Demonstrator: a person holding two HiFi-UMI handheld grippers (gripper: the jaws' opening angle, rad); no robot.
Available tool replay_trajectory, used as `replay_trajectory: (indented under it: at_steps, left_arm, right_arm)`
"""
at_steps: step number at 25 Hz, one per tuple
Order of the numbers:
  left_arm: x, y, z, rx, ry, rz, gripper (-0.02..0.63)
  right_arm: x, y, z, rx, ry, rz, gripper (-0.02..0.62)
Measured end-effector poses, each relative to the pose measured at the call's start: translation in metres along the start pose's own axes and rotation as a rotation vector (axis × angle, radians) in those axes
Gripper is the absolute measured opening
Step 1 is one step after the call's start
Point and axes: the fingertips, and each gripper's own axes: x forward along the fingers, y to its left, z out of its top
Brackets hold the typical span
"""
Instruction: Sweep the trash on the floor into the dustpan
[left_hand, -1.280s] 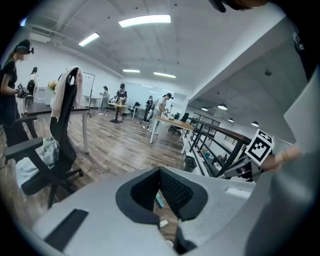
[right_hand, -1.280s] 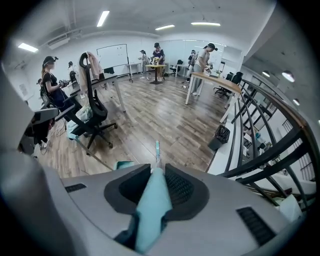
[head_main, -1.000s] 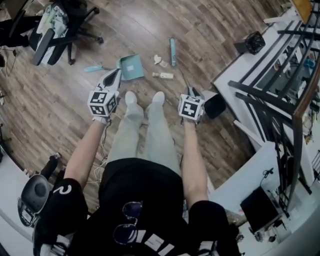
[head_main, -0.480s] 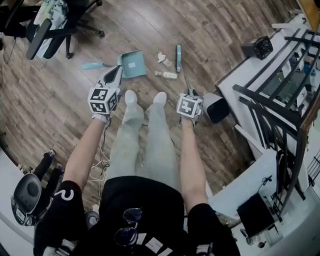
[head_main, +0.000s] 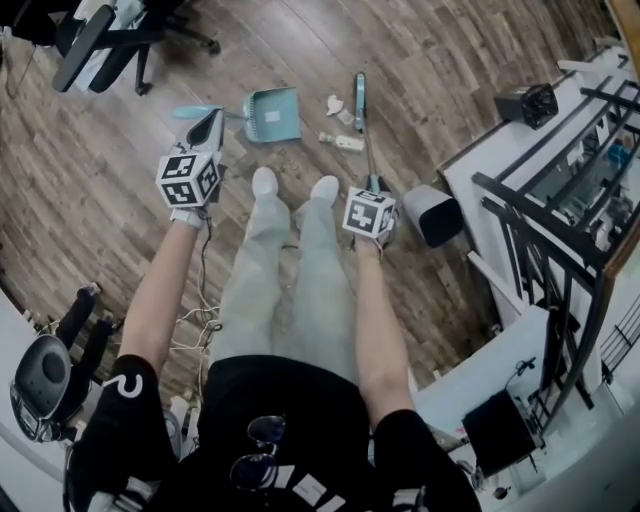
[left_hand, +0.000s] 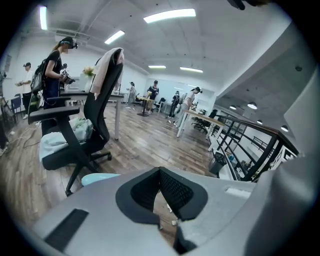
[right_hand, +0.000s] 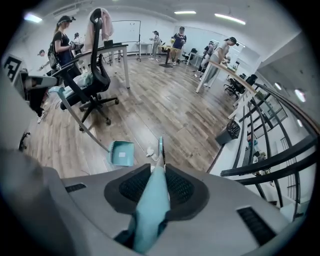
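Observation:
A teal dustpan (head_main: 272, 113) stands on the wood floor ahead of the person's feet. Its thin handle rises to a light blue grip (head_main: 195, 112). My left gripper (head_main: 207, 125) is right beside that grip, jaws together with nothing between them; the left gripper view shows the grip (left_hand: 100, 178) just left of the left gripper (left_hand: 160, 172). My right gripper (head_main: 377, 185) is shut on the teal broom handle (right_hand: 150, 210). The broom head (head_main: 359, 100) rests on the floor next to white trash scraps (head_main: 347, 142). The right gripper view shows the dustpan (right_hand: 122, 152) left of the broom head (right_hand: 161, 145).
A black office chair (head_main: 120, 35) stands at the far left. A black bin (head_main: 433, 215) sits by my right gripper, against a white desk (head_main: 500, 150) and black railing (head_main: 560, 220). Cables (head_main: 200, 325) and a round grey device (head_main: 40, 375) lie lower left. People stand far off.
My left gripper has moved left and forward, closer to the dustpan's light blue grip. The right gripper has kept its hold on the broom handle. The head view has shifted.

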Motion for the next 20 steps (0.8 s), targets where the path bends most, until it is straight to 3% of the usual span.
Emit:
replay_trajectory:
  at_steps: [4,11,20]
  left_arm:
    - [0.01,0.013,-0.011,0.01,0.058,0.023,-0.002]
    - [0.014,0.01,-0.011,0.043,0.059,0.021,-0.002]
    - [0.014,0.009,-0.011,0.03,0.059,-0.003,-0.002]
  right_arm:
    - [-0.001,0.014,-0.005,0.021,0.01,0.003,0.086]
    - [-0.004,0.04,0.003,0.029,0.01,0.025,0.086]
    - [-0.018,0.102,0.025,-0.014,0.016,0.159,0.086]
